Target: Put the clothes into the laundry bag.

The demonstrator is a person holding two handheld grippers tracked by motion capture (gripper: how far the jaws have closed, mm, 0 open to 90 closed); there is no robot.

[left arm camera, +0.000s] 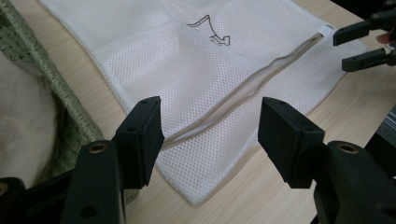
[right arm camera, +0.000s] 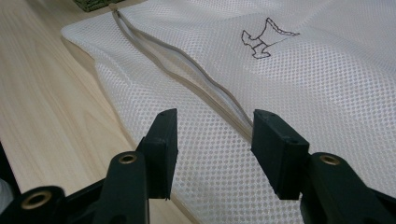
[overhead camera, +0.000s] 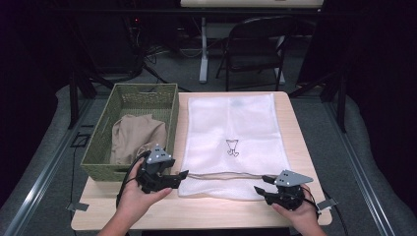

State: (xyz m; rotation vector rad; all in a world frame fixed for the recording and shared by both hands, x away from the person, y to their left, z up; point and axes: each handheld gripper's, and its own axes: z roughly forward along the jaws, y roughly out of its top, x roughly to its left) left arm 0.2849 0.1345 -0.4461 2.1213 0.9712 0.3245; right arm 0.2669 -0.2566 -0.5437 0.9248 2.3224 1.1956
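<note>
A white mesh laundry bag (overhead camera: 231,132) lies flat on the wooden table (overhead camera: 206,216), a small drawn mark at its middle. Its zipper (left arm camera: 243,93) runs along the near edge and gapes slightly. My left gripper (overhead camera: 178,180) hovers at the bag's near left corner. In the left gripper view it (left arm camera: 210,126) stands open, the zipper's end lying below the gap and nothing gripped. My right gripper (overhead camera: 261,184) sits at the near right corner; in its own view it (right arm camera: 215,140) is open over the mesh (right arm camera: 327,79) and the zipper (right arm camera: 196,79). The left gripper view shows the right gripper (left arm camera: 352,44) far off.
A green woven basket (overhead camera: 98,142) stands left of the bag and holds a beige cloth (overhead camera: 135,135); its wall (left arm camera: 65,121) is close to my left gripper. A folding chair (overhead camera: 255,44) and desk legs stand beyond the table's far edge. Bare wood lies along the near edge.
</note>
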